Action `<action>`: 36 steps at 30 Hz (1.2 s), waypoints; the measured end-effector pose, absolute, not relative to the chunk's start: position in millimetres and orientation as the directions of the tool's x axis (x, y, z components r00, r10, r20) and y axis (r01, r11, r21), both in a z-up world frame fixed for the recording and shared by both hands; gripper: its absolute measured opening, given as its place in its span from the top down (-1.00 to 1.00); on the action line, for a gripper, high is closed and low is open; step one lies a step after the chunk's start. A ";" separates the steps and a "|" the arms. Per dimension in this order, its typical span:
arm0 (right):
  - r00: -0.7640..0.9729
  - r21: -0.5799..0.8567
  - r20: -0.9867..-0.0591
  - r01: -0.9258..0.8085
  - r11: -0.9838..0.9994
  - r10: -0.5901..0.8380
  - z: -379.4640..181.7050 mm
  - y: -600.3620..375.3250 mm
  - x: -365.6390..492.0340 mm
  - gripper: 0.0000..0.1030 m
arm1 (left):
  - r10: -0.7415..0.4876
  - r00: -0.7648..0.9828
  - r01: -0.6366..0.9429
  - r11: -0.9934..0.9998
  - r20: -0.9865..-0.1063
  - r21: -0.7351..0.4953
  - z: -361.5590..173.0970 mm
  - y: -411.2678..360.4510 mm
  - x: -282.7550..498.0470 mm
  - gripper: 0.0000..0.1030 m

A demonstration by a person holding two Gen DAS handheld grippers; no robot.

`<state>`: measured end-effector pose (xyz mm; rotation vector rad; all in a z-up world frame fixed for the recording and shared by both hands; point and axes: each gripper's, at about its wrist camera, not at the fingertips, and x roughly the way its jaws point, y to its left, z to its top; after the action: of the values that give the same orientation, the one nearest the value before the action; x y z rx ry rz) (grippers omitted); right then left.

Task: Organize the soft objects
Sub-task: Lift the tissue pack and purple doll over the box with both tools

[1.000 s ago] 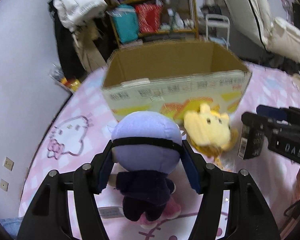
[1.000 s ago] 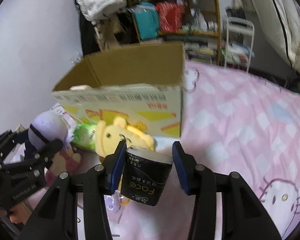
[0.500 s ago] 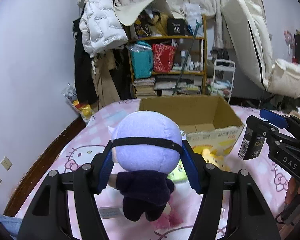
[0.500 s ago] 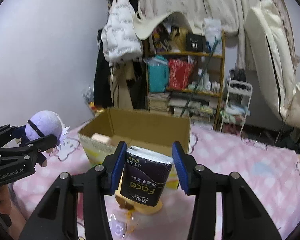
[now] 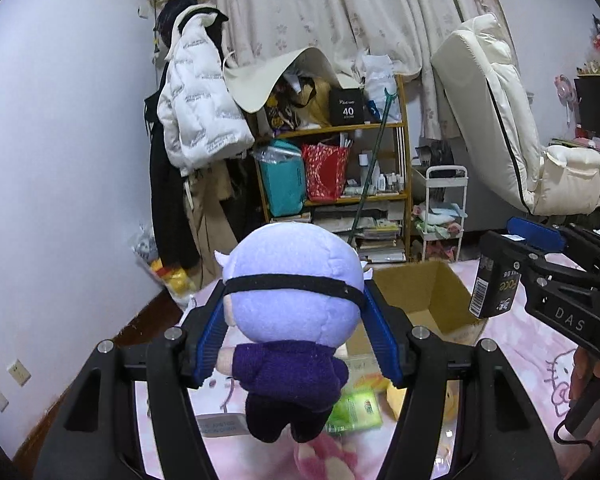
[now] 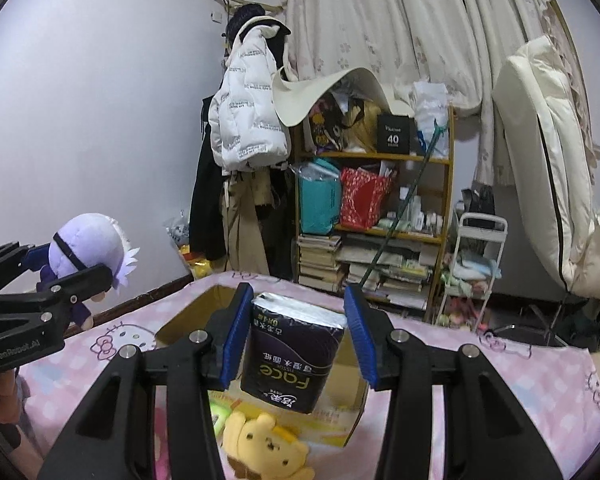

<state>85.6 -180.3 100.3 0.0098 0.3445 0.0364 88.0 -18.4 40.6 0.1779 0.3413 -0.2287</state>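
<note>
My left gripper [image 5: 296,316] is shut on the head of a purple-haired plush doll [image 5: 292,292] with a black band and dark clothes, held up above the bed. My right gripper [image 6: 298,320] is shut on a black pack of tissues [image 6: 296,352], also lifted. Each shows in the other view: the tissue pack [image 5: 496,292] at right, the doll [image 6: 86,244] at left. Below and ahead stands an open cardboard box [image 6: 188,316] [image 5: 428,292]. A yellow bear plush [image 6: 264,444], a green packet [image 5: 356,408] and a pink plush [image 5: 324,456] lie on the bed before it.
The bed has a pink cartoon-cat sheet [image 6: 460,380]. Beyond its far edge stand a cluttered wooden shelf [image 5: 340,196], a white cart [image 5: 446,208], hanging jackets [image 5: 196,120] and an upright cream mattress [image 5: 496,120]. A hand [image 6: 0,392] holds the left gripper.
Both grippers have risen and tipped upward with the doll and the tissue pack still held. The box and the toys on the bed now sit lower in both views.
</note>
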 end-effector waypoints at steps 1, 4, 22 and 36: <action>0.942 0.014 -0.334 -0.036 0.999 0.038 101.7 -181.2 87.5 0.04 | -0.197 0.917 0.256 0.958 -0.346 0.132 43.0 -19.6 91.4 -0.22; 0.948 0.005 -0.315 -0.040 0.999 0.039 108.3 -183.4 96.1 0.04 | -0.199 0.922 0.258 0.955 -0.331 0.144 50.0 -27.8 104.4 -0.22; 0.941 0.030 -0.333 -0.044 0.999 0.052 85.2 -197.7 136.9 0.04 | -0.264 0.879 0.318 0.945 -0.397 0.074 12.7 -52.1 170.7 -0.23; 0.909 0.039 -0.414 -0.029 0.999 0.043 37.3 -203.1 161.7 0.04 | -0.248 0.814 0.321 0.946 -0.526 0.051 -39.2 -54.1 211.7 -0.23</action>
<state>161.7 -203.1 37.3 0.0321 0.4274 0.0373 211.7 -54.1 -39.2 0.1401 0.5414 -0.3044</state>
